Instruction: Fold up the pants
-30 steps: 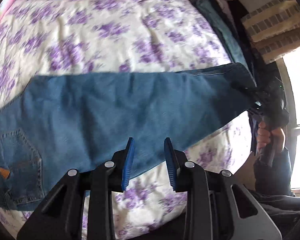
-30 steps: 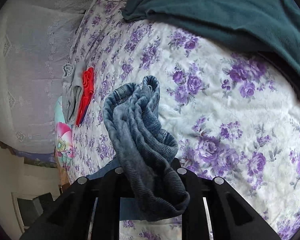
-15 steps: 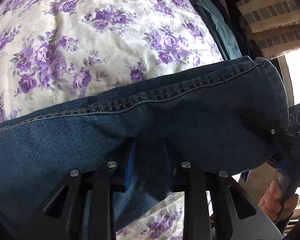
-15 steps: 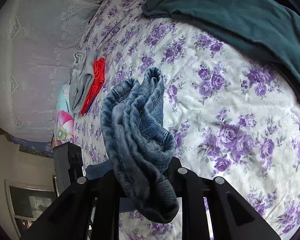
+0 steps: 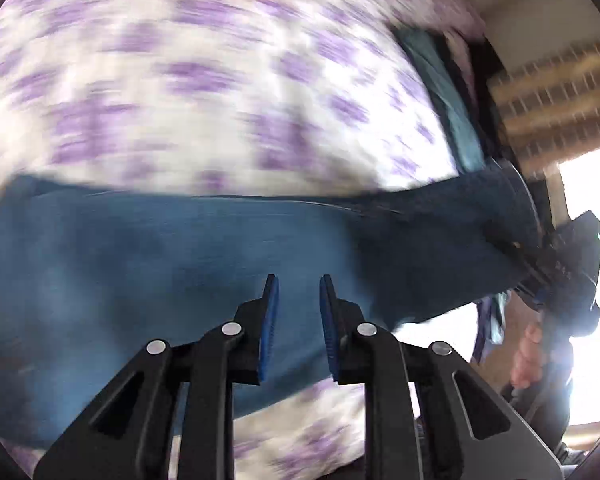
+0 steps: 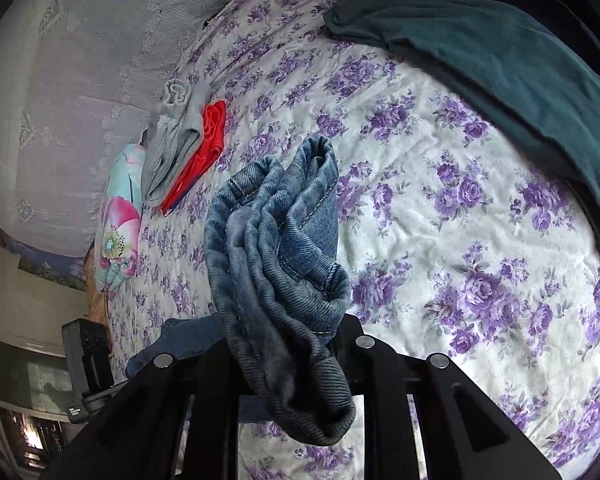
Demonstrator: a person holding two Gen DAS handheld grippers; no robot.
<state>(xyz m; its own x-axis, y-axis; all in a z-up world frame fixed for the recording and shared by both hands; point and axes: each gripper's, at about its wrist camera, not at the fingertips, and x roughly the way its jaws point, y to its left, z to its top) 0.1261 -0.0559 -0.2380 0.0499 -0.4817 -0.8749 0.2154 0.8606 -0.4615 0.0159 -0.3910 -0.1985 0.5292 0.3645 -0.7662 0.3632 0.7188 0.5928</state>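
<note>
The pants (image 5: 188,264) were seen stretched as one long blue denim band across the flowered bed (image 5: 228,92), running from nine o'clock to three o'clock in the left wrist view. That view was smeared by motion, so fine detail could not be read.

The left gripper (image 5: 296,300) was held above the middle of the denim with its jaws spread and nothing between the blue pads (image 5: 269,320); whether the cloth below was touched could not be told. At three o'clock in the same view the right gripper (image 5: 556,268) was seen at the hem end of the legs.

In the right wrist view the bunched hems (image 6: 276,240) were found heaped over the right gripper (image 6: 288,344), hiding the fingertips. The jaws were judged to be pinching the hem bundle, since the cloth was held up off the bed.

Toward ten o'clock in that view, a grey garment (image 6: 172,136) and a red garment (image 6: 204,148) lay near the far edge of the bed, and a dark green blanket (image 6: 500,52) lay at one o'clock.

As for progress, the legs appeared to be laid together lengthwise, so the first fold was judged done. The crosswise folds, hem toward waist, were judged not yet made, and the final flattening was left.
</note>
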